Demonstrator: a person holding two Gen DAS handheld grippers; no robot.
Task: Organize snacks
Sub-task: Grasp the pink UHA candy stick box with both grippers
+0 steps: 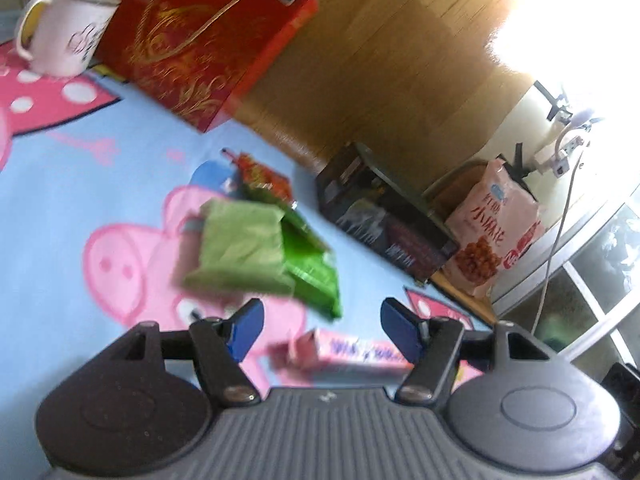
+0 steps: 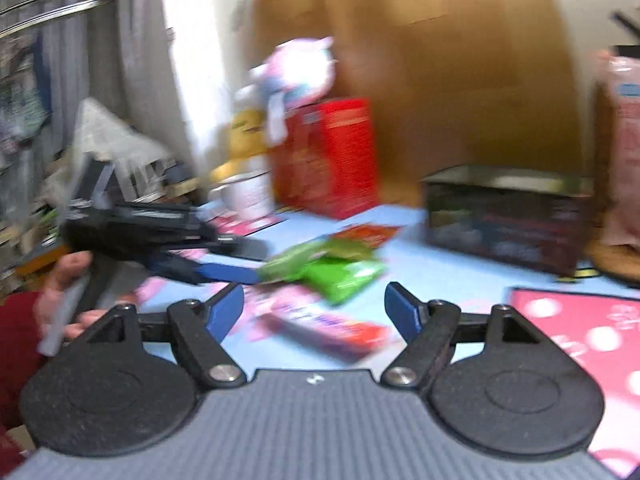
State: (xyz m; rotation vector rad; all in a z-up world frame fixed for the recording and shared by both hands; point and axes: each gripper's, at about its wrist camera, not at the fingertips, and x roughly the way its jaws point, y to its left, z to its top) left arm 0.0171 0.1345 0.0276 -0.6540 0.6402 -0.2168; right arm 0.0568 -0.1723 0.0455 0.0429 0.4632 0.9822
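Note:
Several snack packets lie on a blue cartoon-print mat (image 1: 80, 168): a pale green packet (image 1: 240, 248) over a bright green one (image 1: 316, 276), a red-orange packet (image 1: 260, 176) behind them, and a pink box (image 1: 352, 354) nearest me. My left gripper (image 1: 322, 328) is open and empty just above the pink box, short of the green packets. In the right wrist view my right gripper (image 2: 314, 310) is open and empty over the pink box (image 2: 324, 328). The left gripper (image 2: 224, 270) shows there reaching from the left toward the green packets (image 2: 336, 272).
A dark open box (image 1: 384, 220) (image 2: 508, 220) stands at the mat's far edge beside a pink snack bag (image 1: 492, 232). A red gift box (image 1: 208, 44) (image 2: 328, 156) and a white mug (image 1: 64, 28) stand at the back. A wooden panel (image 1: 380, 60) rises behind.

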